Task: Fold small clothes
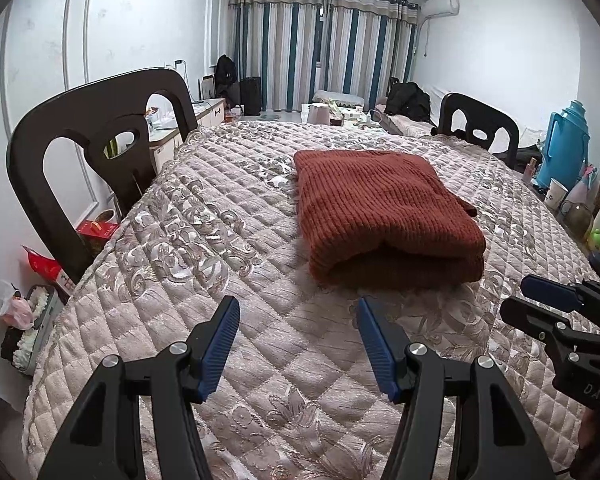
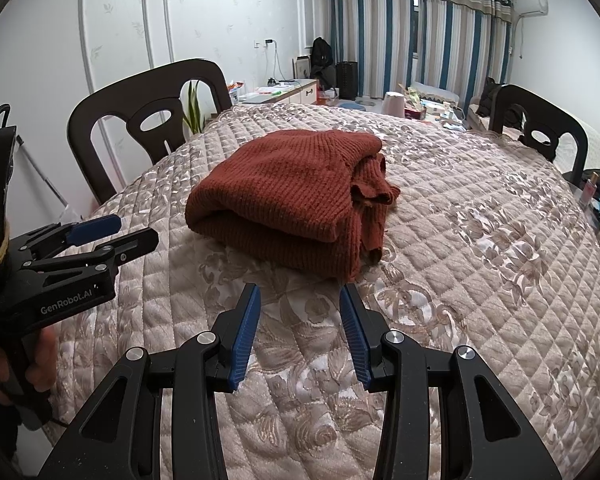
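A rust-red knitted sweater (image 1: pixel 384 208) lies folded into a thick rectangle on the quilted table cover (image 1: pixel 204 248). In the right wrist view the sweater (image 2: pixel 284 200) shows a sleeve end sticking out at its right side. My left gripper (image 1: pixel 298 308) is open and empty, held just short of the sweater's near edge. My right gripper (image 2: pixel 300 294) is open and empty, also just short of the sweater. The right gripper also shows at the right edge of the left wrist view (image 1: pixel 540 300). The left gripper shows at the left of the right wrist view (image 2: pixel 120 232).
Dark wooden chairs stand at the table's left (image 1: pixel 92 144) and far right (image 1: pixel 480 128). A blue thermos (image 1: pixel 568 144), cups and small bottles crowd the right edge. A pink kettle (image 2: pixel 394 104) and boxes sit at the far end. Bags lie on the floor at left (image 1: pixel 16 308).
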